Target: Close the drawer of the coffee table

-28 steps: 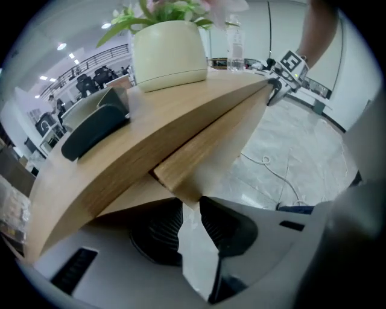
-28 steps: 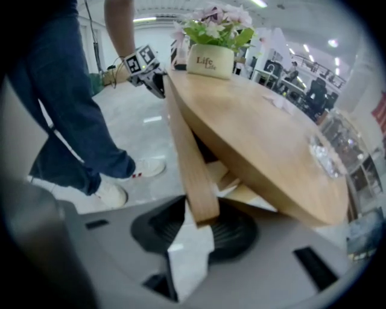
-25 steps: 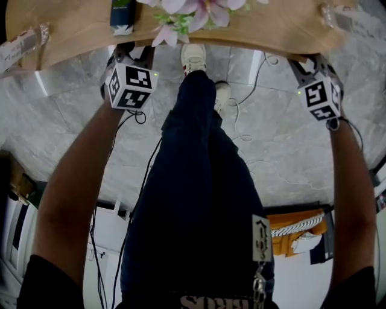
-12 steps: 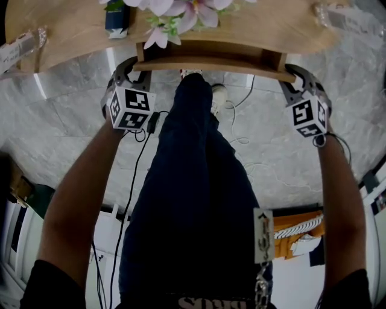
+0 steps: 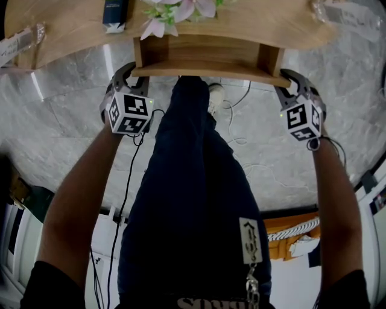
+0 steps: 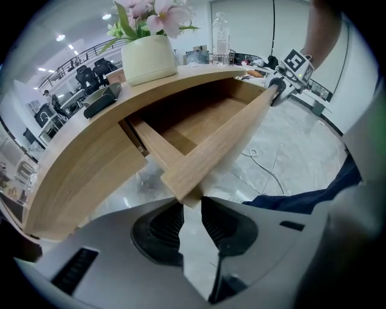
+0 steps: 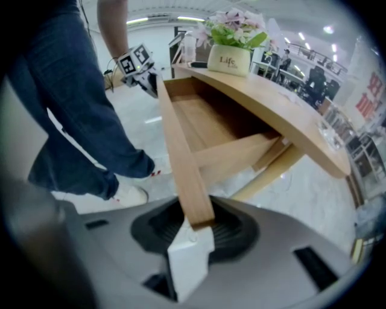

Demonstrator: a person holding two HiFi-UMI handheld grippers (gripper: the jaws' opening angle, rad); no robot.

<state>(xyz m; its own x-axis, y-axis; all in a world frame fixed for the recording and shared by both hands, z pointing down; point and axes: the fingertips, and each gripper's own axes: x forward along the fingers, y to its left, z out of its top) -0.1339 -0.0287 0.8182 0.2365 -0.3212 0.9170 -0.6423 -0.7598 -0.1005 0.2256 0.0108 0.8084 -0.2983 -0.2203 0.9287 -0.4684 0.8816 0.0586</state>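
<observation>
The coffee table's wooden drawer (image 5: 205, 53) stands partly pulled out from under the curved table top (image 5: 72, 30). Its front panel (image 5: 208, 71) faces me. My left gripper (image 5: 134, 75) is shut on the panel's left end (image 6: 181, 181), with the corner pinched between the ribbed pads (image 6: 167, 223). At the right end (image 7: 193, 199) my right gripper (image 5: 283, 78) is shut on the panel as well. Each gripper view looks along the panel to the other gripper (image 6: 278, 90) (image 7: 146, 77). The drawer's inside (image 6: 193, 124) looks empty.
A potted flower (image 5: 175, 11) and a dark box (image 5: 114, 12) stand on the table top above the drawer. My legs (image 5: 193, 181) and shoes (image 5: 216, 93) are right below the drawer front. Cables (image 5: 241, 121) lie on the marble floor. An orange box (image 5: 295, 232) sits lower right.
The drawer has slid out from under the table top toward me, from hidden to well exposed. Both grippers came back with its front panel.
</observation>
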